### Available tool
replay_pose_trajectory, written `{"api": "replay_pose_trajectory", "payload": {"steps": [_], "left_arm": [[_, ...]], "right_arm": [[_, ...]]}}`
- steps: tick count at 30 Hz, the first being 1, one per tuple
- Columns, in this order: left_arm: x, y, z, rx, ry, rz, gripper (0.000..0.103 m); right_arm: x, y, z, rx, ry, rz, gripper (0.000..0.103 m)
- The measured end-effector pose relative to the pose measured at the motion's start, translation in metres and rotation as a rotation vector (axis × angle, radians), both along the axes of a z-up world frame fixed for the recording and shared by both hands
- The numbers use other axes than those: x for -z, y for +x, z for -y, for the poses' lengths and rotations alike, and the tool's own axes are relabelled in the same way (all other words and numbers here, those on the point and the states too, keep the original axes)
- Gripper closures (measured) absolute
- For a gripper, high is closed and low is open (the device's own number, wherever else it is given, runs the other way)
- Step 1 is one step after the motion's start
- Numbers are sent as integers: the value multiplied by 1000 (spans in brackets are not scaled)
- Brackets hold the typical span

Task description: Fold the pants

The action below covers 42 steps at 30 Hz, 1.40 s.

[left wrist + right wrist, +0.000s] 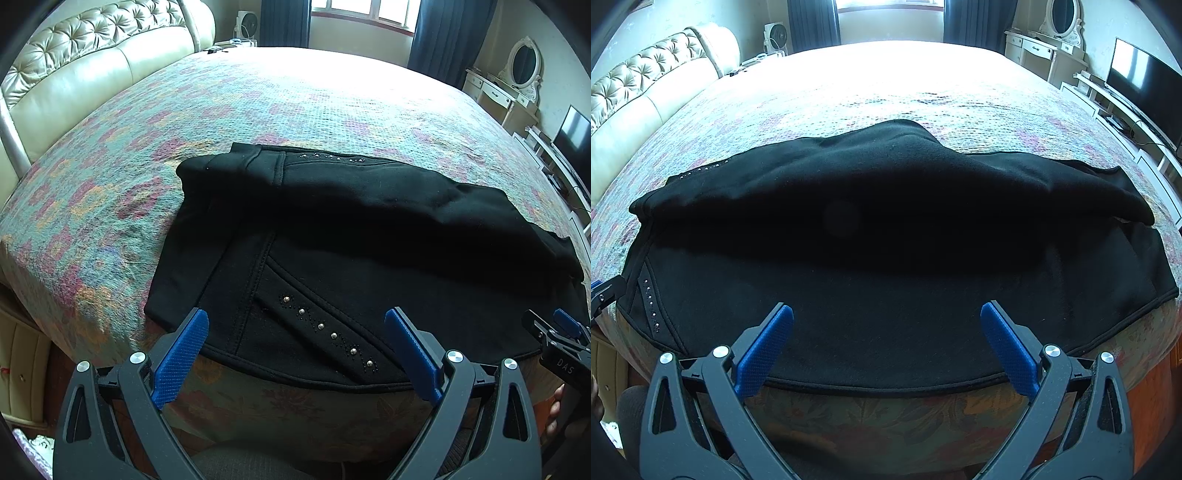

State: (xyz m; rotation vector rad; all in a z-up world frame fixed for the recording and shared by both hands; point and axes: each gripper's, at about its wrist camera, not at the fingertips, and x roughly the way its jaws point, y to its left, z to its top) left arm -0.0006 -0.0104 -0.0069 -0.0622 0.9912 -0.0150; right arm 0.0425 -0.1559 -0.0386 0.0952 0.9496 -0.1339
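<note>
Black pants [332,236] spread sideways along the near edge of a bed [258,110], waistband toward the near-left corner, leg ends trailing toward the near-right corner. Laid this way, probably, so both ends sit within reach from the bedside and the long near seam lines up with the mattress edge. Far leg lying in a soft raised ridge over the near one, so apparently doubled lengthwise already, though the overlap is loose and uneven. Line of small metal studs [328,332] running diagonally across the pocket area close to the waistband, with a 2nd studded line fainter at the far edge.

Left gripper [295,332] hovering just off the near edge, over the waistband end, pointing forward across the bed. Blue pads [181,354] spread wide, released, gripping nothing, no cloth between them. Placed, by the look of it, to take hold of the waist end.

Right gripper [886,325] held level beside it, further along the near edge, over the middle of the legs. Spread wide too, released, blue pads [764,350] clear of the fabric. Part of its black frame and a fingertip of the holding hand visible at the right edge of the left view.

Both tools low, parallel, aimed at the far side of the bed, ready for a paired grab on the near hem. Next fold not yet begun, judging from the cloth lying untouched
</note>
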Motion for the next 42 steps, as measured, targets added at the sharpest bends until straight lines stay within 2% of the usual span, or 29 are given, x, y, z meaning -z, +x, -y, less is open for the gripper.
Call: {"api": "replay_pose_trajectory", "payload": {"steps": [13, 20, 23, 25, 27, 28, 30, 33, 35, 37, 39, 42], "left_arm": [[1, 0, 0, 7, -6, -6, 8], [-6, -4, -8, 8, -49, -26, 8], [-25, 8, -36, 1, -133, -11, 8], [-39, 24, -66, -35, -120, 45, 8], [-44, 46, -101, -90, -69, 94, 8], [-41, 63, -122, -116, -45, 99, 8], [-27, 99, -162, -145, -47, 66, 8], [12, 153, -217, -174, -77, -31, 8], [38, 182, -244, -202, -67, -87, 8], [56, 203, -264, -232, -48, -103, 8], [66, 217, -273, -221, -55, -92, 8], [72, 224, -269, -157, 18, -37, 8]], "right_arm": [[0, 1, 0, 0, 7, -4, 2], [-1, 1, -1, -24, 8, -11, 2], [-7, 7, 1, -79, 80, -39, 2], [-18, 15, 6, -148, 163, -38, 2], [-33, 27, 14, -231, 250, 4, 2], [-41, 34, 20, -265, 281, 32, 2], [-57, 54, 36, -321, 329, 86, 2], [-68, 98, 57, -390, 310, 118, 2], [-62, 138, 66, -435, 284, 62, 2], [-48, 173, 72, -464, 268, -16, 2], [-32, 203, 72, -504, 265, -92, 2], [-10, 231, 69, -577, 249, -178, 2]]}}
